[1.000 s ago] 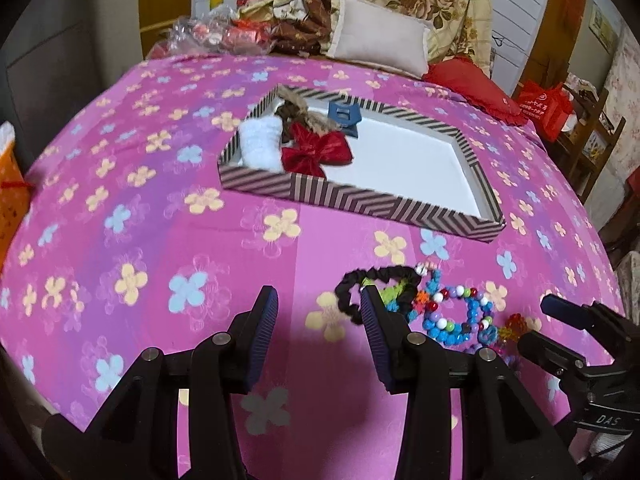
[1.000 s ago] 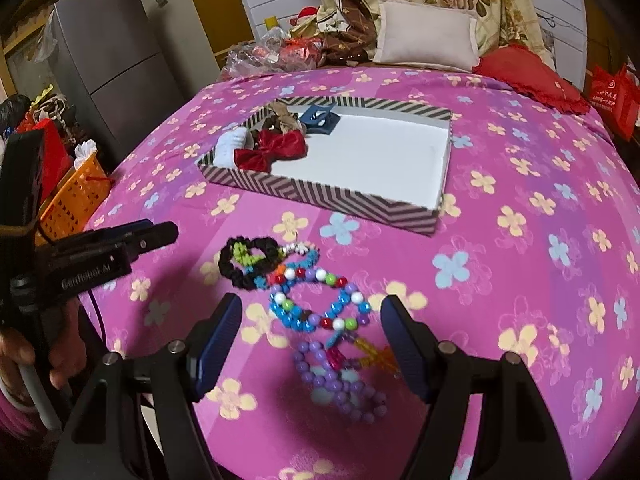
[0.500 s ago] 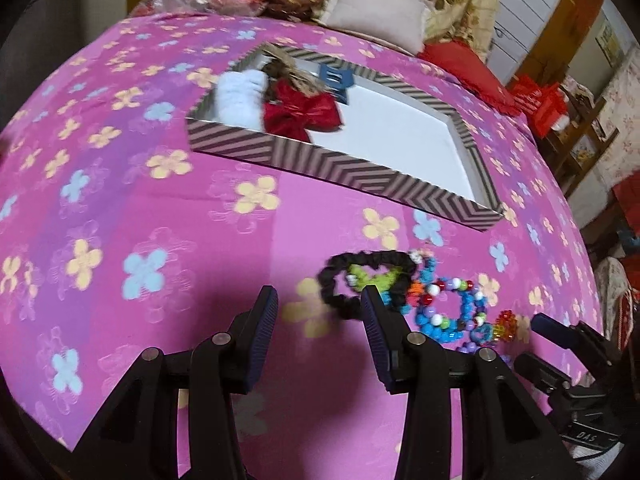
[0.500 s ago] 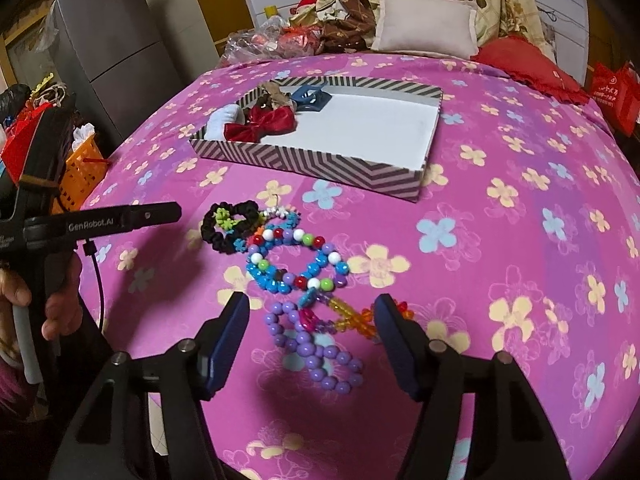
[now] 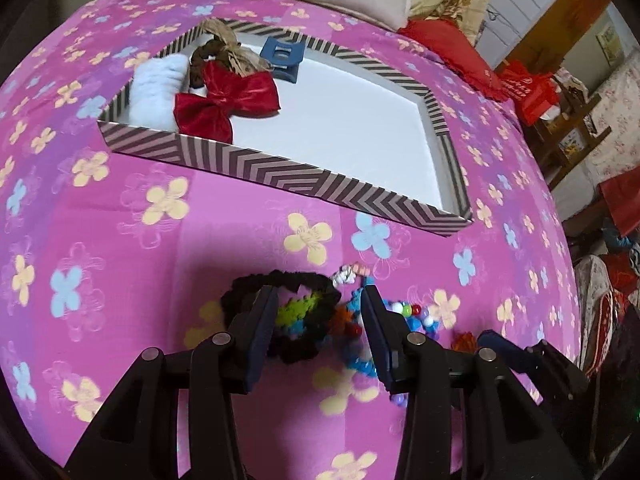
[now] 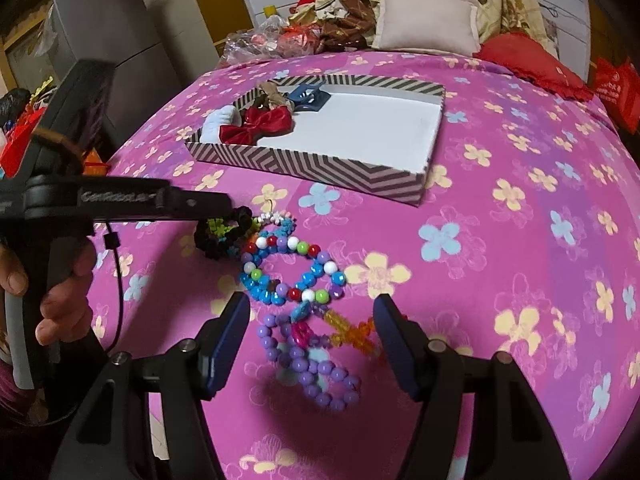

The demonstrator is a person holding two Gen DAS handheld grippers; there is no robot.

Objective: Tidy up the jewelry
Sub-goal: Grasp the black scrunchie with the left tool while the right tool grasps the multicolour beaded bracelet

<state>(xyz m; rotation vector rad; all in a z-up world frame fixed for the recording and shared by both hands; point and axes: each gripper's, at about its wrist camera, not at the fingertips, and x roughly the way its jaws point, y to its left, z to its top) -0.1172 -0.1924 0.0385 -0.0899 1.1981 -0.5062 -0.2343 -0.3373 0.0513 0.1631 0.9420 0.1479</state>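
Note:
A heap of jewelry lies on the pink flowered bedspread: a black scrunchie [image 5: 308, 280] [image 6: 218, 240] with a green piece inside, a blue bead bracelet [image 6: 292, 272], a purple bead bracelet [image 6: 316, 372] and an orange bead piece [image 6: 352, 332]. My left gripper [image 5: 318, 320] is open, its fingers down around the black scrunchie. My right gripper [image 6: 310, 336] is open and hovers over the purple and orange beads. A striped tray [image 5: 280, 172] [image 6: 320, 164] beyond holds a red bow [image 5: 228, 100], a white scrunchie [image 5: 156, 84], a brown tie and a blue claw clip [image 5: 282, 58].
Pillows [image 6: 428, 24] and piled cloth lie at the bed's far end. A grey fridge [image 6: 120, 40] and an orange basket stand left of the bed. A wooden rack [image 5: 572, 128] and red bags stand to the right.
My left gripper has moved forward and right, down onto the black scrunchie, and its jaws have widened. My right gripper has closed in a little on the bead heap.

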